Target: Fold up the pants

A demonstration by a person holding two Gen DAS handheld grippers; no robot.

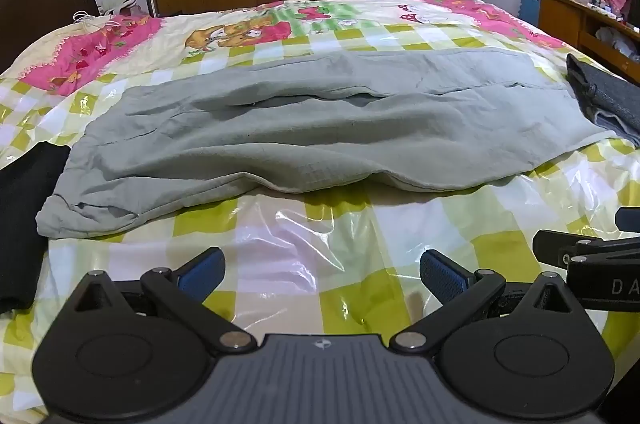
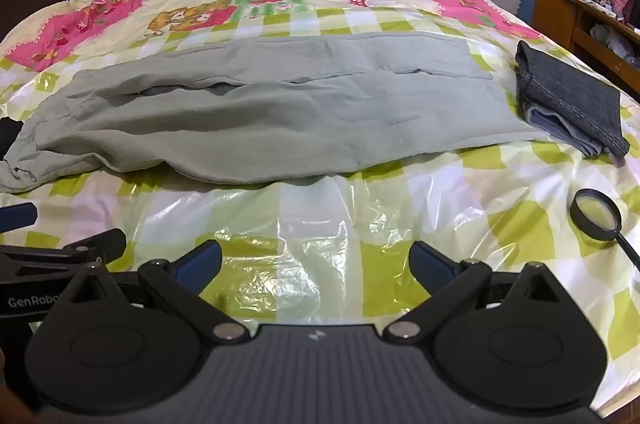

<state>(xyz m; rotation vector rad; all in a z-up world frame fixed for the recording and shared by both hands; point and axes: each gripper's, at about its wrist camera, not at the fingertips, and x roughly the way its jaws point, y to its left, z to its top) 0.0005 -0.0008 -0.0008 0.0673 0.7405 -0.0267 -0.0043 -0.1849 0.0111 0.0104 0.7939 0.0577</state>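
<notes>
Grey-green pants lie spread crosswise on the bed, waist at the left, legs running right; they also show in the right wrist view. My left gripper is open and empty, hovering over the plastic sheet short of the pants' near edge. My right gripper is open and empty too, beside the left one and also short of the pants. Part of the right gripper shows at the left wrist view's right edge, and part of the left gripper at the right wrist view's left edge.
Folded dark jeans lie to the right of the pants. A black garment lies at the left. A magnifying glass rests on the clear plastic sheet over the checked bedspread. A wooden desk stands at the right.
</notes>
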